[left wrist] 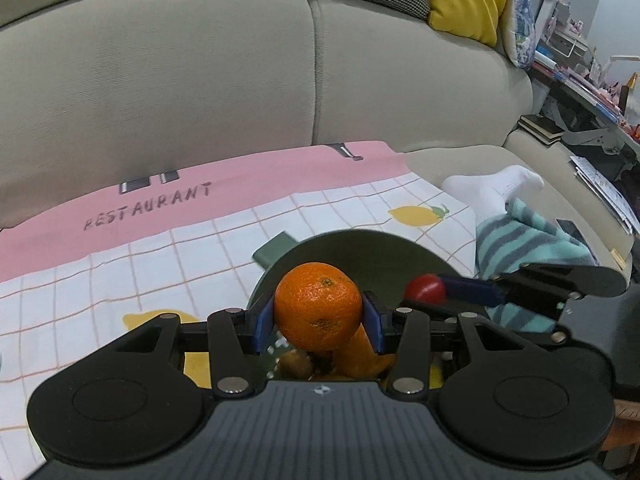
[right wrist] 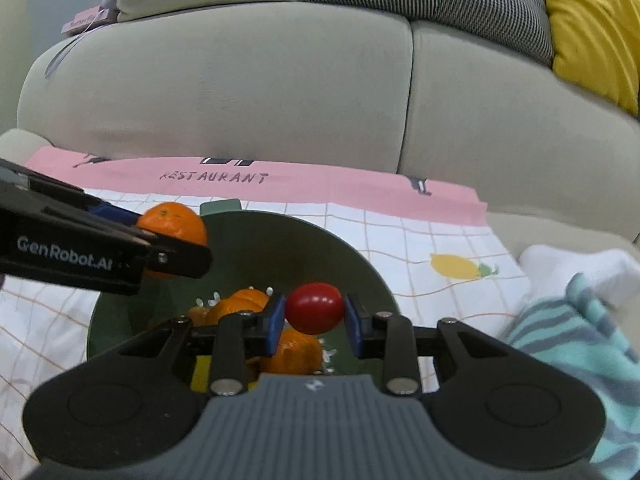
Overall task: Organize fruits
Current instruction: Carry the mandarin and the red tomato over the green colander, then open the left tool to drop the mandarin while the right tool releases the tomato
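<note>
1. Your left gripper [left wrist: 318,322] clamps a mandarin [left wrist: 318,306] over the green bowl [right wrist: 256,248]; your right gripper [right wrist: 314,322], nearly shut, pinches a red tomato [right wrist: 315,307] above the same bowl.
2. Lower each fruit close over the pile before you let go, so neither bounces out onto the cloth [right wrist: 420,240].
3. Count: two grippers, one bowl, one tomato, one held mandarin, at least two more mandarins [right wrist: 294,350] in the bowl; others are hidden.

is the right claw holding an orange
No, the right claw is shut on a small red tomato; the orange sits in the left claw.
</note>
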### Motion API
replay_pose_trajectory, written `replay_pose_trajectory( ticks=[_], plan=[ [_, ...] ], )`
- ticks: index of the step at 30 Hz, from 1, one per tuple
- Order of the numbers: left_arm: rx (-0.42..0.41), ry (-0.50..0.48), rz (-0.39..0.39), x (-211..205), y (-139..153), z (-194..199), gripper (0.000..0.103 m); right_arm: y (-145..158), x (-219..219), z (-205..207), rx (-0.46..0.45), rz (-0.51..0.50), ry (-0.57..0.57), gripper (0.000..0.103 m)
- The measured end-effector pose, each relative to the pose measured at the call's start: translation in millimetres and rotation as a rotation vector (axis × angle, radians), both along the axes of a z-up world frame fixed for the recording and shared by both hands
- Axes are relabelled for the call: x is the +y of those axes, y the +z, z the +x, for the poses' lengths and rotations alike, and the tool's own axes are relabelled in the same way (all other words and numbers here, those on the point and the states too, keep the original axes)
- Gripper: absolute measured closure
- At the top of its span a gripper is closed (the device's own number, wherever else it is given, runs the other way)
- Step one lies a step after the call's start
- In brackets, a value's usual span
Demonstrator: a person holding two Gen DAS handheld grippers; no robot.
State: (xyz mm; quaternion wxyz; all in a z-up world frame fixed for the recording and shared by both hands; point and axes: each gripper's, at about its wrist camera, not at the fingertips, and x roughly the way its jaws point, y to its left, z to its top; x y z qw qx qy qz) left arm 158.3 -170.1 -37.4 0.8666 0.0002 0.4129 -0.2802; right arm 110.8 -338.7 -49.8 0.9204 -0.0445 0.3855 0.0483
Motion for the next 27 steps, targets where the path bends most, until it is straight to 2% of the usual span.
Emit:
replay_pose_trajectory(
  ticks=[6,15,20,27],
  plan=[
    [0.002,-0.011,0.052,-10.9,-6.3,12.9,0.052,-10.8,-3.2,17.1,0.042,0.036,-0.023,0.074],
    [0.039,-0.055,0.066,-17.1,-18.3,22.4,0.052,-30.8,-10.2,38.6,0.135,0.140,-0.070,0.073],
    [0.070,-0.059,0.039,-18.2,-23.8,27.8,0.052,-35.0,-11.3,41.1,0.144,0.135,-0.093,0.073],
    [0.078,-0.072,0.039,-20.7,-24.5,28.7,0.051,-34.6,-9.2,39.0,0.131,0.115,-0.081,0.073]
  ],
)
